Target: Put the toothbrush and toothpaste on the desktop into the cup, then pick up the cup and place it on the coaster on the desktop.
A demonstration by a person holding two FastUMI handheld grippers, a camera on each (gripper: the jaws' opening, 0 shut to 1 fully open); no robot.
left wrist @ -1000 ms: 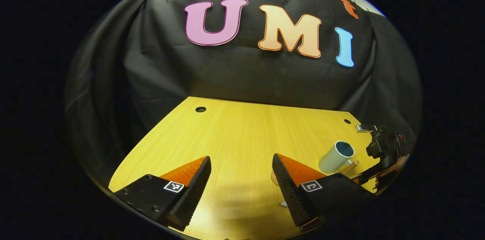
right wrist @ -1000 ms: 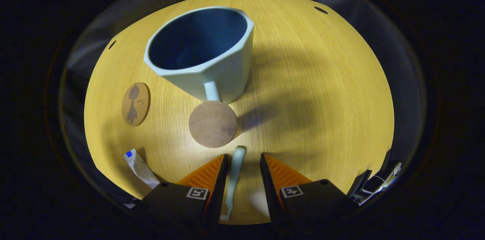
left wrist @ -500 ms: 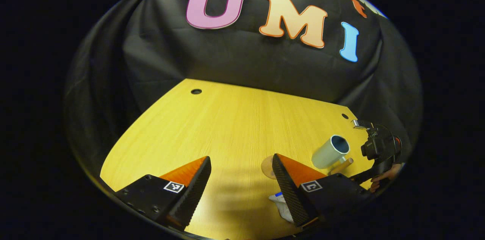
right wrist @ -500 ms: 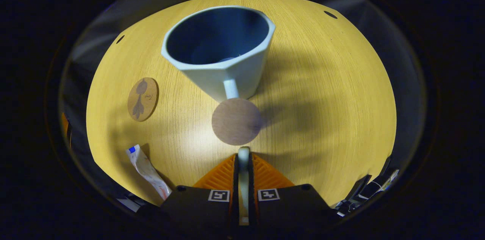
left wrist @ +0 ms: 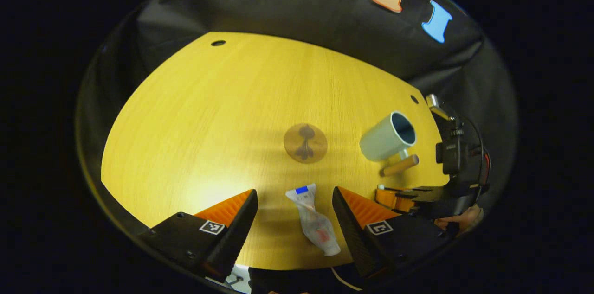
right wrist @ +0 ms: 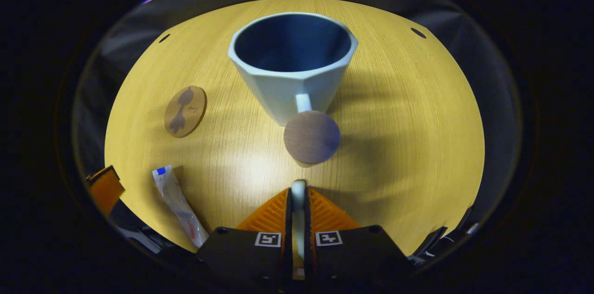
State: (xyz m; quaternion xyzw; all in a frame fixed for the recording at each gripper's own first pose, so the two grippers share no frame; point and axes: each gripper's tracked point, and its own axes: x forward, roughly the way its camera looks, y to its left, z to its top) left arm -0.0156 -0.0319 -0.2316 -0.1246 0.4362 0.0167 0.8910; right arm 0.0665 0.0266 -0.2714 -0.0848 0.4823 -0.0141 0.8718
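A pale blue cup [right wrist: 292, 71] with a round wooden handle knob [right wrist: 312, 137] stands on the yellow desktop, directly ahead of my right gripper [right wrist: 298, 192]. That gripper is shut on the pale toothbrush [right wrist: 298, 213], which is held lengthwise between its fingers. The round wooden coaster [right wrist: 185, 111] lies left of the cup. The toothpaste tube [left wrist: 312, 220] lies flat near the front edge, between the fingers of my open left gripper [left wrist: 294, 192] and not touching them. In the left gripper view, the coaster [left wrist: 305, 143] and cup [left wrist: 387, 136] sit beyond it, with the right gripper [left wrist: 394, 195] to the right.
The desktop [left wrist: 209, 113] has small round holes near its far corners, one at the far left [left wrist: 217, 43]. Black cloth walls it in behind and at the sides. A hand [left wrist: 466, 217] holds the right gripper's body at the desk's right edge. An orange finger [right wrist: 106, 187] of the left gripper stands beside the toothpaste [right wrist: 178, 206].
My right gripper has shut on the toothbrush and the cup has come to sit straight ahead of it. My left gripper has tipped down, bringing the toothpaste between its open fingers.
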